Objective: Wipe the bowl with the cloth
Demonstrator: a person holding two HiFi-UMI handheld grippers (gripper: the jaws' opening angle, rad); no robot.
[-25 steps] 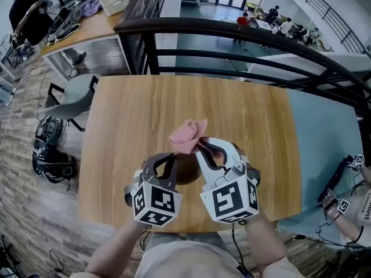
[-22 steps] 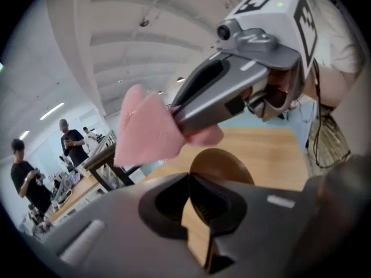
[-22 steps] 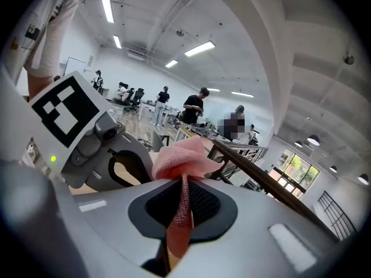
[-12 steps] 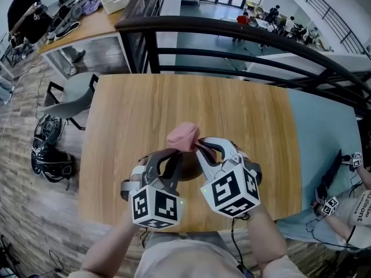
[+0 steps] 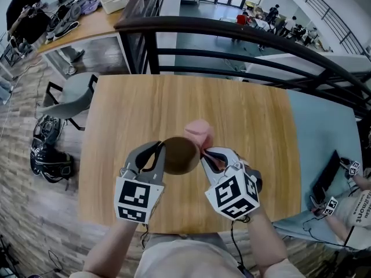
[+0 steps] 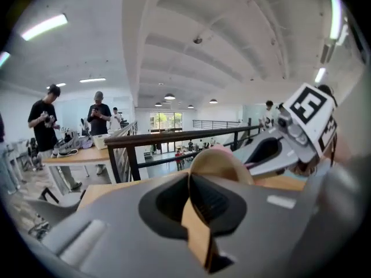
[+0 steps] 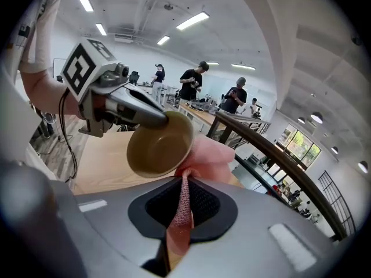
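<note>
A brown bowl (image 5: 180,155) hangs above the wooden table (image 5: 133,109), tipped on its side. My left gripper (image 5: 159,150) is shut on its rim, which shows as a thin tan edge between the jaws in the left gripper view, where the bowl (image 6: 220,162) curves up ahead. My right gripper (image 5: 204,154) is shut on a pink cloth (image 5: 199,133), bunched against the bowl's far right rim. In the right gripper view the cloth (image 7: 210,157) presses on the outside of the bowl (image 7: 159,146), whose hollow faces the camera, with the left gripper (image 7: 152,118) on its top rim.
A black railing (image 5: 232,36) runs along the table's far edge. A grey chair (image 5: 72,100) and a dark bag (image 5: 49,149) sit left of the table. A desk with boxes (image 5: 95,19) stands at the back left, with a person beside it. Another person's hands (image 5: 348,178) show at the right.
The left gripper has swung out to the left and turned the bowl onto its side. The cloth has shifted from over the bowl's middle to its right rim.
</note>
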